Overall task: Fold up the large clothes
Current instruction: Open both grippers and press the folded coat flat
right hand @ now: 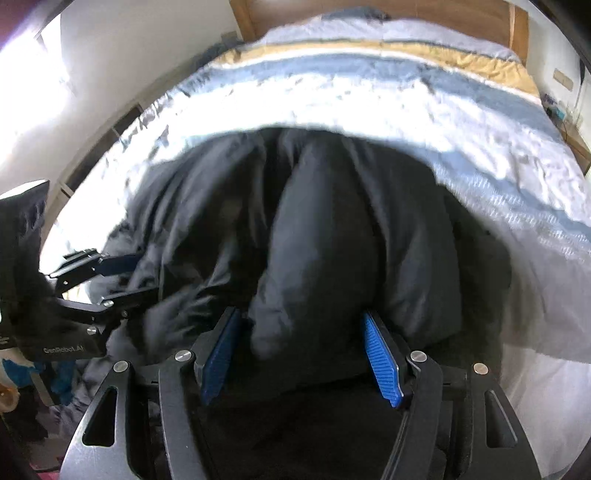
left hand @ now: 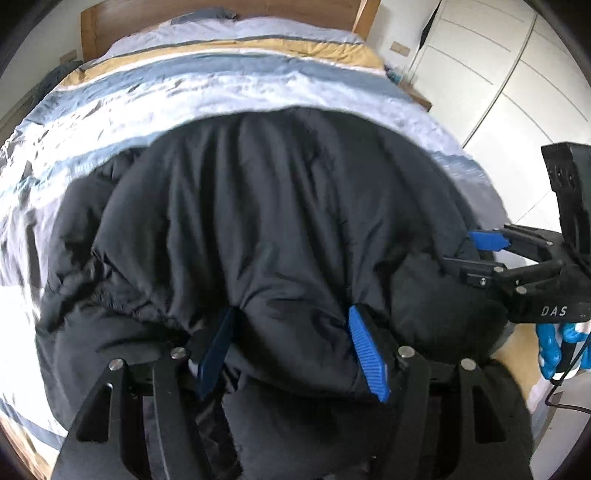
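bulky black padded jacket (left hand: pixel 258 221) heaped on the near part of a bed, over a striped quilt cover in pale blue, white and mustard bands (left hand: pixel 207 77); left gripper (left hand: pixel 291 347) clamped on a thick bunch of the jacket's fabric, blue ribbed pads (left hand: pixel 369 354) pressed into it with jaws standing fairly wide; right gripper (right hand: pixel 303 358) likewise closed around a fat roll of the same jacket, pads (right hand: pixel 382 363) biting both sides; each gripper seen at the other's side, just beside the jacket's edge; puffed folds filling the middle of both views and hiding the quilt beneath; wooden headboard (left hand: pixel 221 14) at the far end; white panelled wardrobe doors (left hand: pixel 498 66) to the right of the bed; blue gloved hand (left hand: pixel 550 347) under the right gripper's body; edges blurred.
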Demonstrator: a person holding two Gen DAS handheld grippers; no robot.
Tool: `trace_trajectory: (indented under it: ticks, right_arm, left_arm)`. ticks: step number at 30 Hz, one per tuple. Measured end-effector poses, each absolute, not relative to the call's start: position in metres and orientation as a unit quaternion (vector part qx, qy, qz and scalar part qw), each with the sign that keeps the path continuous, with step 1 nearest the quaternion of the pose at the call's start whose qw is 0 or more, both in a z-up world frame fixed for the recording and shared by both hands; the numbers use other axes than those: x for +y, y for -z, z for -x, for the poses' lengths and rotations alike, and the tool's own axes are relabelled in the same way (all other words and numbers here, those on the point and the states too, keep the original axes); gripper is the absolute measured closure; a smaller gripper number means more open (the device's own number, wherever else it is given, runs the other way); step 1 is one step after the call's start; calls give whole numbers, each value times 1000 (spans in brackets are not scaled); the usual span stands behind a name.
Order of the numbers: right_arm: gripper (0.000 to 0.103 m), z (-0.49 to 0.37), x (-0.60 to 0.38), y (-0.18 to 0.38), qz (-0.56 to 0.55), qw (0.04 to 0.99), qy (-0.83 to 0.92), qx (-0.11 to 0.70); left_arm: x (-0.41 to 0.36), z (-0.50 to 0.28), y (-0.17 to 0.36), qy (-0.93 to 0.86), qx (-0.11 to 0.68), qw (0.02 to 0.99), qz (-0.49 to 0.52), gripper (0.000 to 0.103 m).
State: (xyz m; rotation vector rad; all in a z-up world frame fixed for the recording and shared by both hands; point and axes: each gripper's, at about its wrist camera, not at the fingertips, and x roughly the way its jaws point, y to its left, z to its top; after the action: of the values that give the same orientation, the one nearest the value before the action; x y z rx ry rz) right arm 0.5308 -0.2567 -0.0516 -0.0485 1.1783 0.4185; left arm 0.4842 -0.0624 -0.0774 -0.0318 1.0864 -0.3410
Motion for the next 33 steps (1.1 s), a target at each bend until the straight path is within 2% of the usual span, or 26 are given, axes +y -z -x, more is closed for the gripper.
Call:
trace_trajectory:
  ticks: [6,14,33]
  right_arm:
    - [37,-531,-268,62,4,807,-183,561]
    - [37,-512,-276,50,-3,807,-165,567]
    - [36,-405,-306,2,-42,805,-109,582]
  left_arm:
    - [-76,-482,80,152,518,842,-1,40]
    - [-75,-462,55,116,517,848,-23,40]
    - [-41,-390,-2,83,518,851,-29,40]
